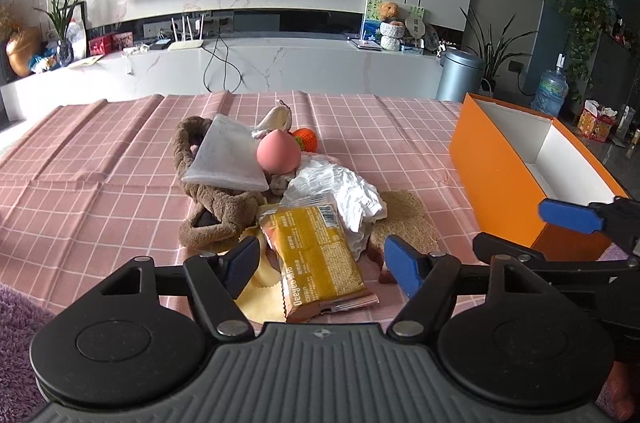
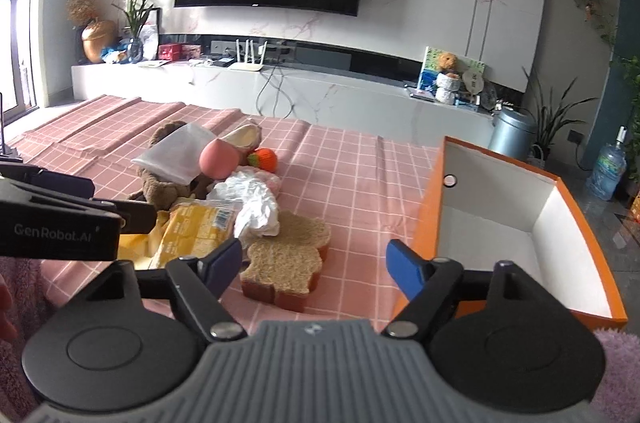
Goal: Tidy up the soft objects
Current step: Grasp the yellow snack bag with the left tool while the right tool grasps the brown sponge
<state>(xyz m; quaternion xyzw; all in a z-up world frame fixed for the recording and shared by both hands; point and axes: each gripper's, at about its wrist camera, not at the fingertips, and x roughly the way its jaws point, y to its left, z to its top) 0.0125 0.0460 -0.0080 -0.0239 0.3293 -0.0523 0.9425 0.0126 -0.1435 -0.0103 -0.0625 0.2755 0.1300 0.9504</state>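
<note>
A pile of soft objects lies on the pink checked tablecloth [image 1: 100, 159]: a brown plush rope toy [image 1: 218, 211], a white pad [image 1: 230, 159], a pink peach-shaped ball [image 1: 278, 153], an orange ball [image 1: 306, 139], crumpled white plastic [image 1: 340, 187], a yellow snack packet [image 1: 316, 255] and a brown toast-shaped sponge [image 2: 286, 259]. My left gripper [image 1: 320, 263] is open just above the packet. My right gripper [image 2: 314, 265] is open and empty over the sponge's near edge. An open orange box [image 2: 500, 223] stands at the right.
A yellow cloth [image 1: 260, 297] lies under the packet. A purple fuzzy rug [image 1: 20, 315] borders the near edge. A white TV bench [image 1: 280, 63] with a router, ornaments and a grey bin [image 1: 460, 75] stands behind the table.
</note>
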